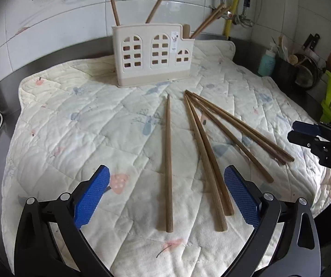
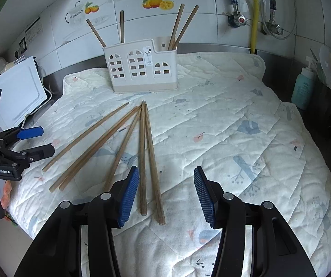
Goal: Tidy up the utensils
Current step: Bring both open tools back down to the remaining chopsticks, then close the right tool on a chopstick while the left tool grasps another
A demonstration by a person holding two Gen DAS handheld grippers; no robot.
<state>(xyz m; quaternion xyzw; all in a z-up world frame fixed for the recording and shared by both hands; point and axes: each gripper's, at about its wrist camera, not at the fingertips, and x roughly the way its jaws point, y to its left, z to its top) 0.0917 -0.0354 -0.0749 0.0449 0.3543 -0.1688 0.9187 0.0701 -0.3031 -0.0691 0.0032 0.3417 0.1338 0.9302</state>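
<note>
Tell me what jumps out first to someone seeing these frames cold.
The fan of five loose wooden chopsticks on the quilted mat, thin tips converging toward the holder. Behind them stands the cream house-shaped utensil holder, more chopsticks already upright in it. The left gripper and right gripper are both open above the thick ends.

Chopsticks (image 1: 168, 161) before holder (image 1: 151, 55), on quilt (image 1: 73, 120)

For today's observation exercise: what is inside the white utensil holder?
Four wooden chopsticks stand in the white utensil holder. Their lower ends are hidden by its walls.
</note>
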